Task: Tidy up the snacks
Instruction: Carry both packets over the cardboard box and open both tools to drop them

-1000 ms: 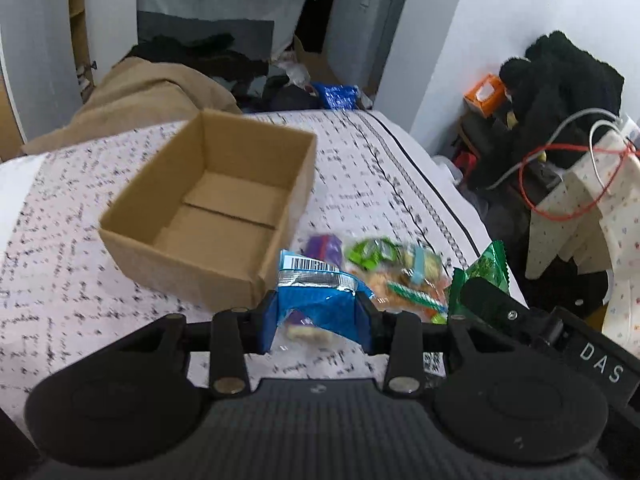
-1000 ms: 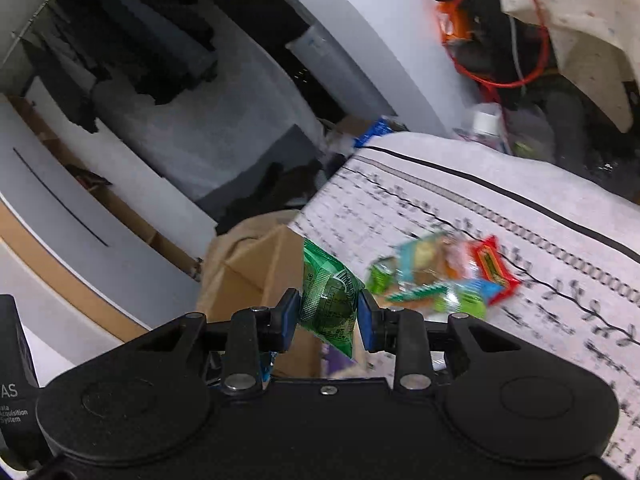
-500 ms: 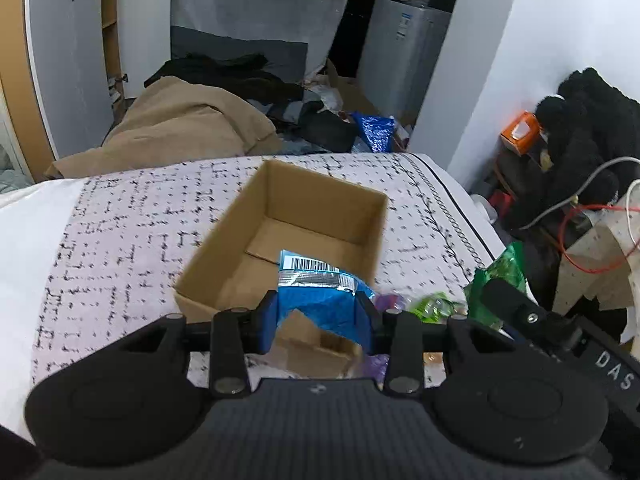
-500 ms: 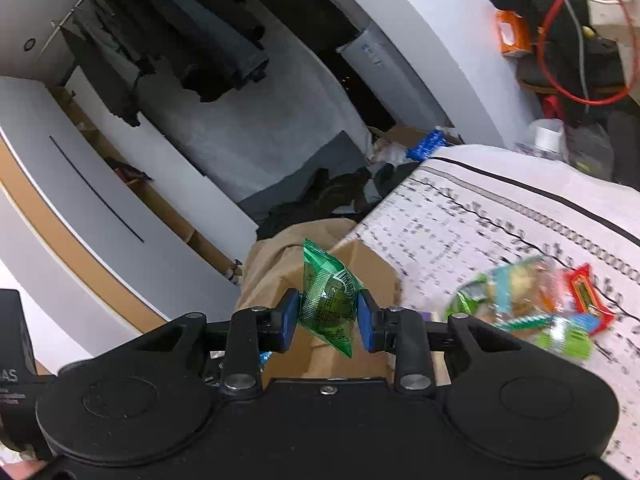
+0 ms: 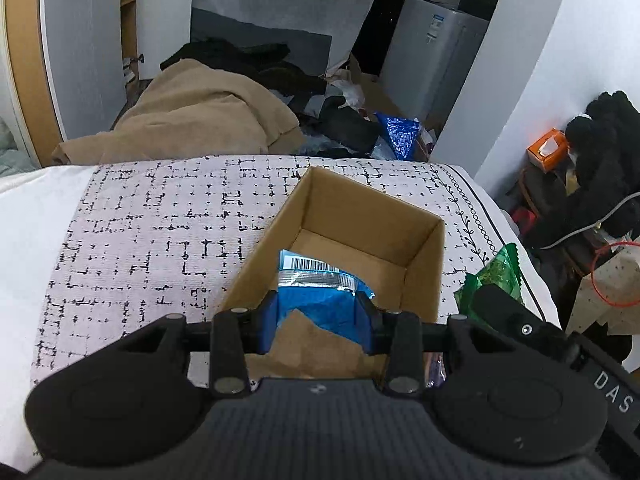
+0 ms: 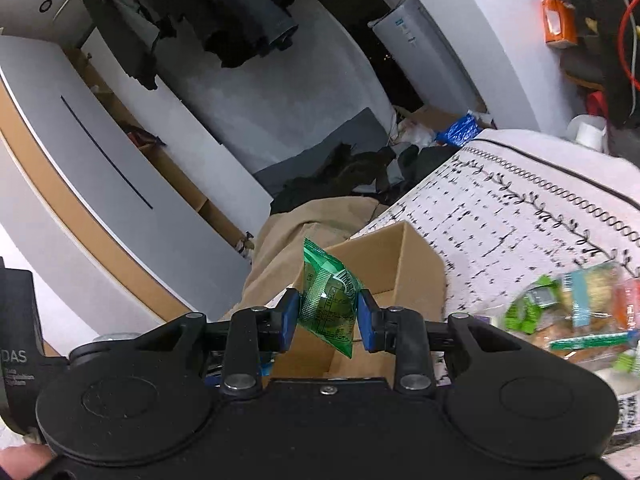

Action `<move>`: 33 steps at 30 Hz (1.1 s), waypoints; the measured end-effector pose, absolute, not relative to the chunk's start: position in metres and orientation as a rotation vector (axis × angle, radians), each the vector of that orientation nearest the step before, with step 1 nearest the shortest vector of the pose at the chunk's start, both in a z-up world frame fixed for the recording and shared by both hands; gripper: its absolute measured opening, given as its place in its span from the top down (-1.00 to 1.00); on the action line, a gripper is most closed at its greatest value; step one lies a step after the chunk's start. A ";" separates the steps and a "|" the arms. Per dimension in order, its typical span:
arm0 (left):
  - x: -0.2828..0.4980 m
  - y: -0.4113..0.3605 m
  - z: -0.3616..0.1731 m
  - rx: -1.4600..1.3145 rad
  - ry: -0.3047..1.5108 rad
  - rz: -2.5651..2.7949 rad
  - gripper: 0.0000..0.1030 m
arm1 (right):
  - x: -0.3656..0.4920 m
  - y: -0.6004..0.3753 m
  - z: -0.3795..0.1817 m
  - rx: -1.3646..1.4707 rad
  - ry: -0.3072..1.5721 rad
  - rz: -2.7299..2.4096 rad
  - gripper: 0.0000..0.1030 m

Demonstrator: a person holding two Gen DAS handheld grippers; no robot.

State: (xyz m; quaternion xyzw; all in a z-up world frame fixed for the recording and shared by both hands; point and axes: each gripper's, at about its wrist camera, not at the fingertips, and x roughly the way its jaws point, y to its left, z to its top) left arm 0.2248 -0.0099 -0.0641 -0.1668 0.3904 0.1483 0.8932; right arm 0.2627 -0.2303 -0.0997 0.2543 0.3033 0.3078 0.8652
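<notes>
Left wrist view: the left claw (image 5: 316, 322) pinches a blue snack packet (image 5: 320, 300) with a silver seal and barcode strip, held over the near end of the open cardboard box (image 5: 424, 264). The box floor that shows is bare. The right claw (image 6: 326, 322) grips a green, printed snack packet (image 6: 330, 306) just beside the box's corner. A blurred heap of loose snacks (image 6: 576, 312) lies on the patterned bedspread (image 5: 160, 240). Beyond the bed are a tan blanket (image 5: 200, 120), dark clothes and a white cabinet (image 5: 436, 64).
</notes>
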 end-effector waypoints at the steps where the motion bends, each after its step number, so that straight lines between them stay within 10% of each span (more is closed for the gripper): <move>1: 0.227 -0.008 -0.066 -0.347 0.814 0.306 0.24 | 0.264 -0.227 -0.099 0.524 0.634 0.642 0.40; 20: 0.260 0.015 -0.091 -0.357 0.842 0.280 -0.08 | 0.289 -0.192 -0.115 0.482 0.693 0.622 0.33; 27: 0.252 0.021 -0.086 -0.374 0.841 0.318 -0.31 | 0.286 -0.195 -0.110 0.471 0.684 0.586 -0.20; 33: 0.245 0.018 -0.080 -0.394 0.890 0.335 -0.48 | 0.276 -0.204 -0.101 0.450 0.685 0.571 -0.22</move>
